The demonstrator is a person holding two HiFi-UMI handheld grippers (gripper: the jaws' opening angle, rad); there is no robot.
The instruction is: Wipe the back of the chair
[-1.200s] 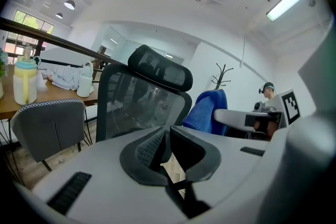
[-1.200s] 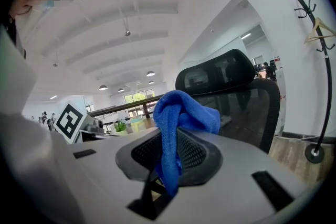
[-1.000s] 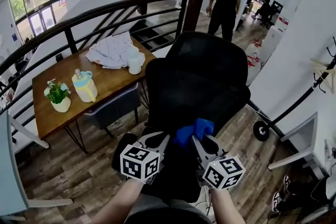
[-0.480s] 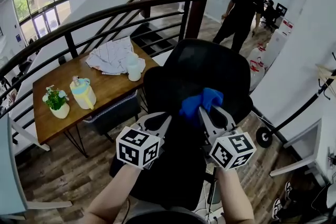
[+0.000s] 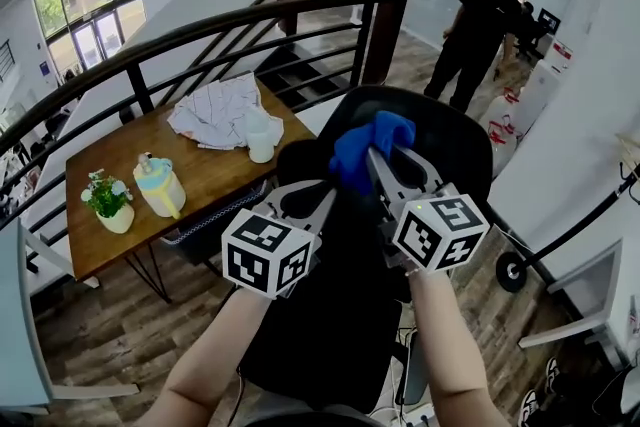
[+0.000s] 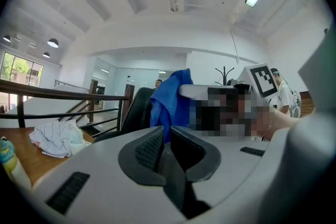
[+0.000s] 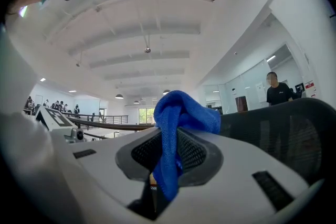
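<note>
1. Squeezing a blue cloth point(image 7: 181, 113), the right claw point(image 7: 168, 152) has its jaws closed tight on it. The cloth bunches up above the tips.
2. The black chair back point(image 5: 445, 150) is just behind and below that claw. The cloth is near its top edge, but I cannot tell if they touch.
3. The left claw point(image 6: 164, 147) is closed with nothing in it, just left of the right claw.
4. Both arms point(image 5: 215, 355) reach forward, with the claws pointing up and away.
</note>
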